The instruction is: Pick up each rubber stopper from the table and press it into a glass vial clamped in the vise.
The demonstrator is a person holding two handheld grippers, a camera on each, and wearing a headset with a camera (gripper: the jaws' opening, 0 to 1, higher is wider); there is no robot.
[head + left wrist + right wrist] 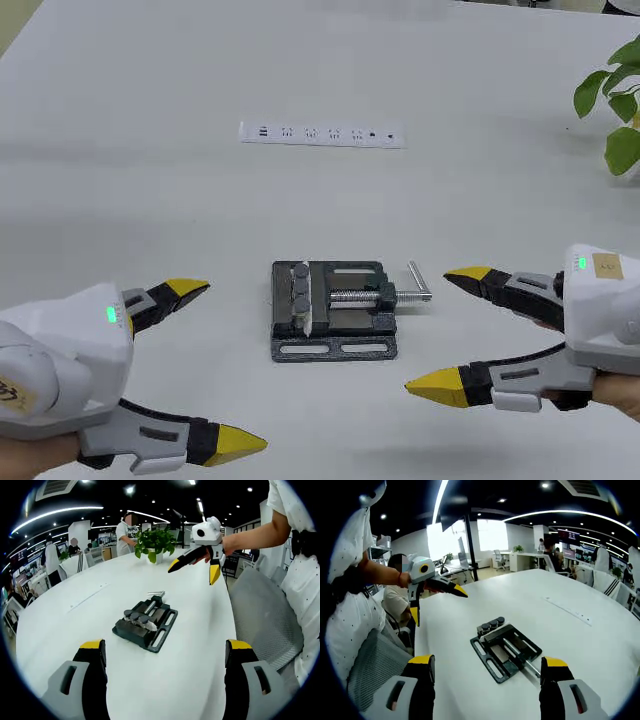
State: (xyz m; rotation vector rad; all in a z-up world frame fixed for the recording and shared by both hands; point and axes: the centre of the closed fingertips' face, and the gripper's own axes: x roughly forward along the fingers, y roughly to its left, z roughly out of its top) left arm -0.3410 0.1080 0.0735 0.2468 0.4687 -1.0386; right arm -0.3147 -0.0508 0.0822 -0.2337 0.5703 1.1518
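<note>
Rubber stoppers (pixel 300 287), three dark round ones, sit in a tight row along the left end of the vise (pixel 335 349), each on top of a vial. Of the vials (pixel 146 625) only a pale sliver shows below the stoppers in the left gripper view, so I cannot tell how deep the stoppers are pressed in. The vise is small and black and stands flat near the middle of the white counter (pixel 150 200), with its screw handle (pixel 419 283) sticking out to the right in the head view. The left gripper (pixel 237 362) hangs above the counter to the left of the vise and well apart from it, its yellow-tipped fingers (pixel 92 650) spread wide with nothing between them. The right gripper (pixel 428 328) hangs on the opposite side, near the screw handle but not touching it, and its fingers (pixel 552 667) are likewise spread wide and hold nothing. In each gripper view the vise lies ahead between that gripper's own two fingers, and the other gripper shows beyond it, raised off the counter in the person's hand. Farther back on the counter a white power strip (pixel 322 134) lies flat, well apart from the vise. The green leaves of a plant (pixel 612 105) come in at the right edge of the head view. A grey mesh chair (pixel 260 610) stands beside the counter's edge.
</note>
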